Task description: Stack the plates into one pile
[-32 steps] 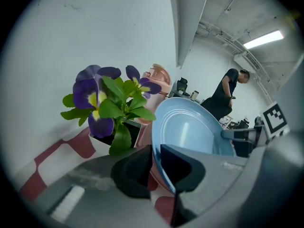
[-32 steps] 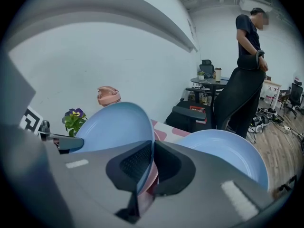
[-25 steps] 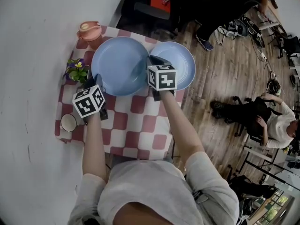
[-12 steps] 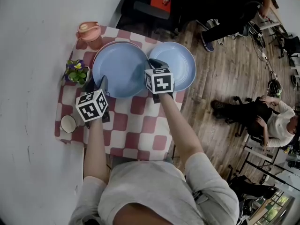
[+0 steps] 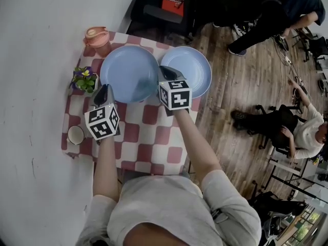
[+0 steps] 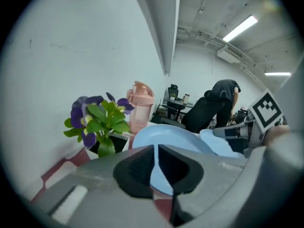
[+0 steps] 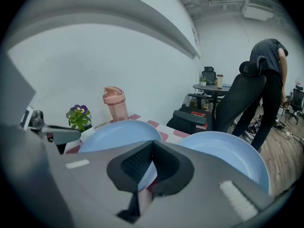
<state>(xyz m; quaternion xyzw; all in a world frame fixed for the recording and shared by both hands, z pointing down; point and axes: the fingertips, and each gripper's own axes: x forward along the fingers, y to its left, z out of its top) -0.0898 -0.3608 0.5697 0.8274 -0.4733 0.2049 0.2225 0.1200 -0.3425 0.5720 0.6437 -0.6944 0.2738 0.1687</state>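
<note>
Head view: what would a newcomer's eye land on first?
Two pale blue plates show side by side at the far end of the checked tablecloth: the left plate and the right plate. Both marker-cubed grippers grip the left plate's rim: the left gripper, whose jaws have just been closing, at its near left edge, the right gripper at the edge between the plates.
</note>
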